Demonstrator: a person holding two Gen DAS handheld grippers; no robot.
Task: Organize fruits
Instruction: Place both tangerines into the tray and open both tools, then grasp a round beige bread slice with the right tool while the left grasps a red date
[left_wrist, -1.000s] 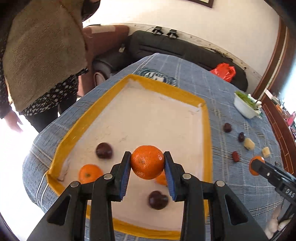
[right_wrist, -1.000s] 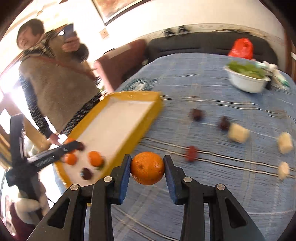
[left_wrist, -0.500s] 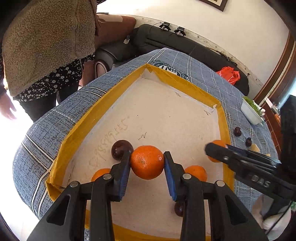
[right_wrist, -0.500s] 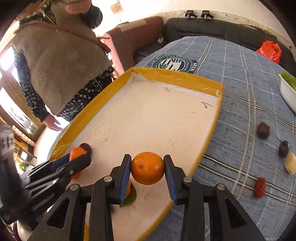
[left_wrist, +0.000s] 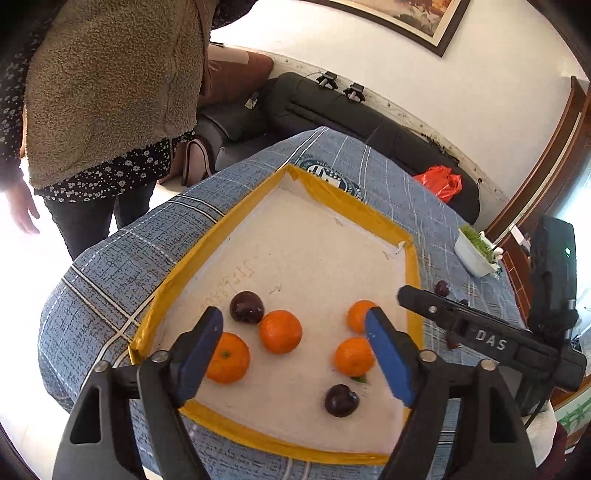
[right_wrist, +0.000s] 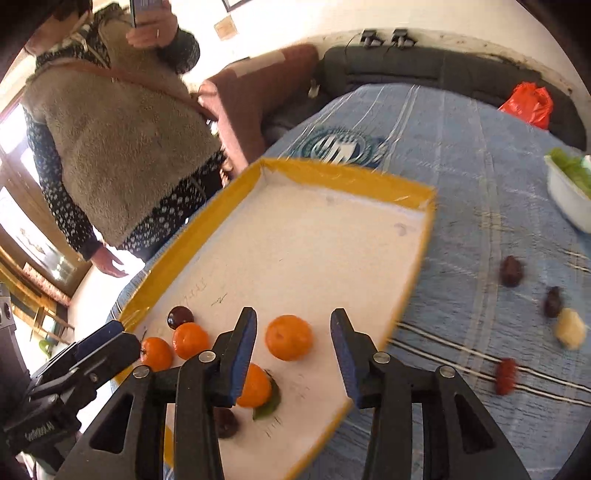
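Hiding part of an orange (right_wrist: 255, 386) in the tray (right_wrist: 332, 173), right claw (right_wrist: 293, 345) gapes; left claw (left_wrist: 295, 354) likewise released.

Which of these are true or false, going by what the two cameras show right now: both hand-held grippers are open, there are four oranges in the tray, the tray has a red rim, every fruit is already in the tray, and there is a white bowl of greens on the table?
1. Both hand-held grippers are open. True: the left hand-held gripper and the right hand-held gripper each hold nothing, jaws apart.
2. Four oranges lie in the tray. True: the left wrist view shows four, such as this orange.
3. The tray has a red rim. False: the tray has a yellow rim.
4. Every fruit is in the tray. False: a dark fruit and others lie on the tablecloth.
5. A white bowl of greens stands on the table. True.
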